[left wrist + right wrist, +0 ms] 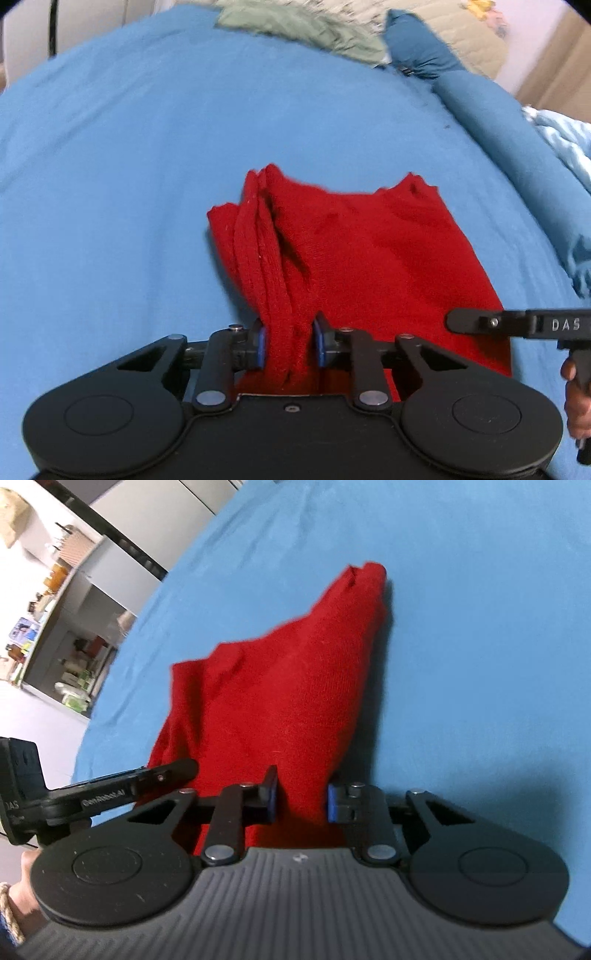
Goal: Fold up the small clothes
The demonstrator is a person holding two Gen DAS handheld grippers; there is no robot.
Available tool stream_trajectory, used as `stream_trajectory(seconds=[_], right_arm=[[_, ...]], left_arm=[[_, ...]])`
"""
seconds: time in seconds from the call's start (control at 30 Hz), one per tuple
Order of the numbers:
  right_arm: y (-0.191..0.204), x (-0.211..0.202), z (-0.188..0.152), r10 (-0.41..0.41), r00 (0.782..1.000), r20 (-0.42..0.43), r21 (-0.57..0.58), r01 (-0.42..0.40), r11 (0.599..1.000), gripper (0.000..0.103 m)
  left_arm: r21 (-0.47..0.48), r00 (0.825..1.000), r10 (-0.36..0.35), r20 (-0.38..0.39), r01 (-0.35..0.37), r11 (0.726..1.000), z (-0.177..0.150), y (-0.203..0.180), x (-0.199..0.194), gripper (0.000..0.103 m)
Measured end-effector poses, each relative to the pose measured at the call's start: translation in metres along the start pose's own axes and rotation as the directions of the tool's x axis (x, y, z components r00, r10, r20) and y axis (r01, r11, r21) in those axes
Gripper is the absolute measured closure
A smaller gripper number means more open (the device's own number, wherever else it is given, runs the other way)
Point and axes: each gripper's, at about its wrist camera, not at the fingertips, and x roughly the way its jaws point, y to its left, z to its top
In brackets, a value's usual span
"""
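Observation:
A red knit garment [362, 251] lies partly folded on the blue bedsheet [110, 166]. My left gripper [289, 345] is shut on its bunched near-left edge, several layers pinched between the blue pads [261, 347]. My right gripper [302, 799] is shut on the garment's [280, 686] other near corner and holds it raised, so the cloth hangs toward the sheet [461, 627]. The right gripper's body [517, 325] shows at the right edge of the left wrist view. The left gripper's body [110, 794] shows at the left of the right wrist view.
A green garment [303, 29] and a pale quilt [436, 33] lie at the bed's far end. A dark blue rolled blanket [480, 110] runs along the right side. Shelves with clutter [62, 627] stand beyond the bed's edge.

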Motion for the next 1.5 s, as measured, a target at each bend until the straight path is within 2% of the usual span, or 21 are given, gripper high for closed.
stream_trajectory(seconds=[0.13,0.27,0.4,0.53,0.67,0.77,0.9,1.03,1.17,1.23,1.3,1.33,1.4,1.47,1.5], right_arm=[[0.017,-0.041,-0.003,0.044,0.997,0.059,-0.072,-0.039,0.997,0.065],[0.021,-0.095,-0.02,0.077,0.992,0.101,-0.106,-0.066,0.992,0.065],[0.012,-0.154,-0.054,0.108,0.988,0.11,-0.104,-0.097,0.99,0.065],[-0.006,-0.189,-0.108,0.092,0.991,0.099,-0.059,-0.086,0.994,0.065],[-0.024,-0.185,-0.16,0.033,0.998,0.057,-0.024,-0.031,0.999,0.065],[-0.045,-0.172,-0.19,-0.029,0.999,0.038,-0.004,0.029,1.0,0.064],[-0.064,-0.158,-0.206,-0.035,0.998,0.059,0.04,0.033,0.999,0.061],[-0.064,-0.158,-0.209,-0.045,0.997,0.069,0.027,0.044,0.999,0.058],[-0.057,-0.155,-0.21,-0.056,0.996,0.067,0.027,0.054,0.998,0.055],[-0.054,-0.154,-0.21,-0.071,0.995,0.071,0.023,0.07,0.997,0.048],[-0.047,-0.157,-0.21,-0.093,0.992,0.084,0.014,0.092,0.996,0.035],[-0.044,-0.16,-0.211,-0.104,0.99,0.091,0.002,0.104,0.995,0.032],[-0.034,-0.168,-0.211,-0.121,0.986,0.111,-0.01,0.122,0.992,0.01],[-0.024,-0.184,-0.213,-0.135,0.98,0.147,-0.016,0.139,0.99,0.006],[-0.02,-0.192,-0.213,-0.138,0.977,0.162,-0.025,0.144,0.989,0.005]], left_arm=[[0.072,0.998,-0.034,0.046,0.031,0.997,-0.002,-0.029,-0.038,0.078],[0.132,0.993,-0.069,0.094,0.057,0.99,-0.017,-0.063,-0.085,0.078],[0.148,0.989,-0.109,0.095,0.094,0.984,-0.057,-0.088,-0.118,0.078],[0.121,0.992,-0.115,0.06,0.108,0.987,-0.111,-0.113,-0.118,0.078],[0.115,0.996,-0.085,0.01,0.084,0.99,-0.166,-0.127,-0.098,0.078],[0.113,0.999,-0.038,0.01,0.037,0.993,-0.187,-0.127,-0.084,0.077],[0.105,0.999,-0.046,0.011,0.044,0.994,-0.186,-0.121,-0.074,0.074],[0.146,0.999,-0.046,0.002,0.046,0.988,-0.179,-0.127,-0.069,0.069],[0.14,0.999,-0.036,-0.003,0.036,0.989,-0.185,-0.124,-0.07,0.063],[0.134,1.0,-0.021,0.002,0.02,0.991,-0.183,-0.126,-0.075,0.062],[0.145,1.0,0.01,0.016,-0.012,0.989,-0.181,-0.131,-0.083,0.06],[0.162,0.999,0.023,0.036,-0.028,0.986,-0.18,-0.136,-0.091,0.057],[0.188,0.997,0.035,0.075,-0.049,0.981,-0.178,-0.143,-0.109,0.042],[0.187,0.991,0.039,0.13,-0.063,0.98,-0.176,-0.149,-0.135,0.019],[0.183,0.987,0.038,0.156,-0.066,0.981,-0.174,-0.151,-0.149,0.015]])
